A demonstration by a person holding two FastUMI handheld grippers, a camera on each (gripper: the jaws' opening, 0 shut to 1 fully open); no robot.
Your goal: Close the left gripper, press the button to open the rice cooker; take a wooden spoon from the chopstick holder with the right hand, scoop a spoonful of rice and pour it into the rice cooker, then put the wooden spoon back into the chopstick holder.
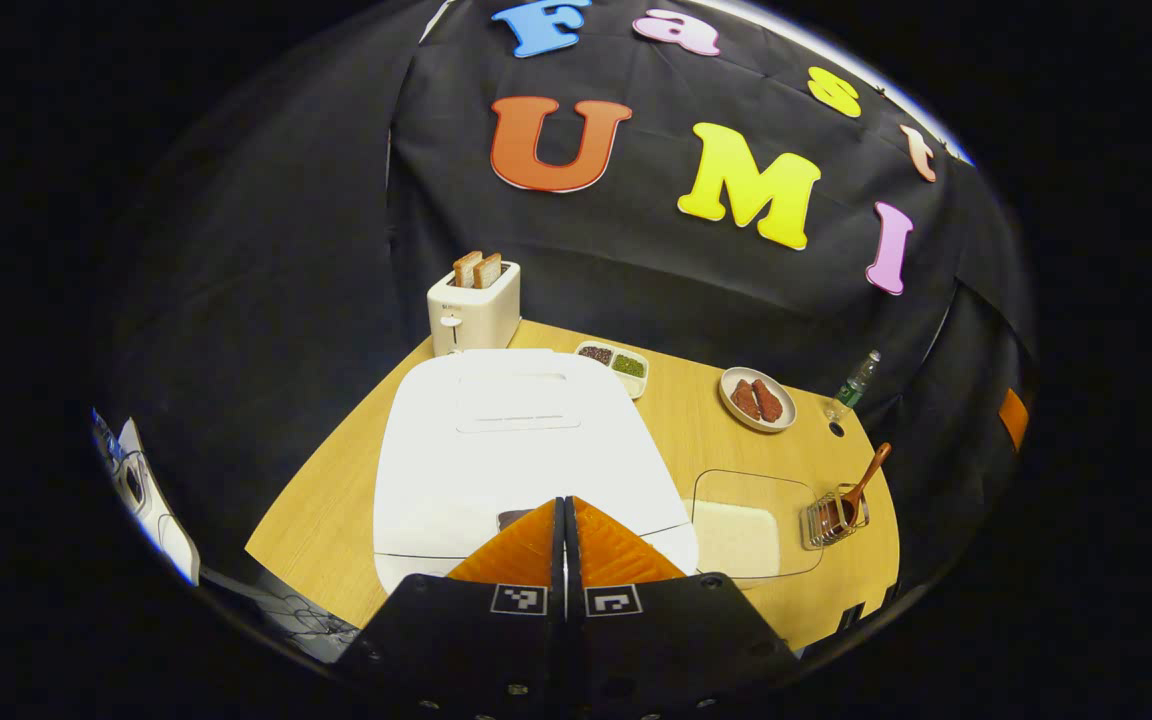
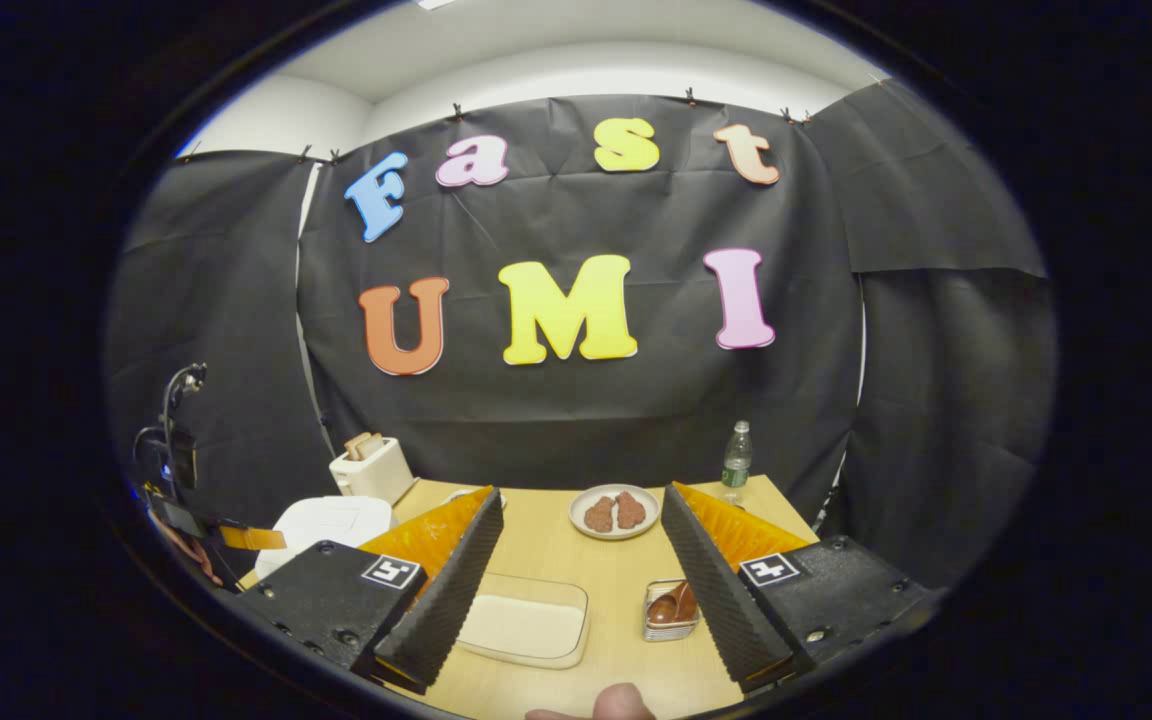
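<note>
My left gripper (image 1: 566, 505) is shut with nothing held, its tips right over the front edge of the white rice cooker (image 1: 516, 440), whose lid is down; a dark button (image 1: 514, 518) peeks out just left of the tips. The wooden spoon (image 1: 861, 485) stands in the wire chopstick holder (image 1: 834, 518) at the table's right end. A clear container of rice (image 1: 748, 528) lies between cooker and holder. My right gripper (image 2: 576, 540) hangs open above the table, with the rice container (image 2: 526, 622) and the holder with the spoon (image 2: 671, 607) below it. The rice cooker (image 2: 331, 522) is at its left.
A toaster (image 1: 474, 305) with two slices stands behind the cooker. A two-part dish of beans (image 1: 613, 362), a plate with two brown pieces (image 1: 758, 399) and a green bottle (image 1: 858, 380) line the back of the wooden table (image 1: 326, 510). A fingertip (image 2: 621, 703) shows at the bottom edge.
</note>
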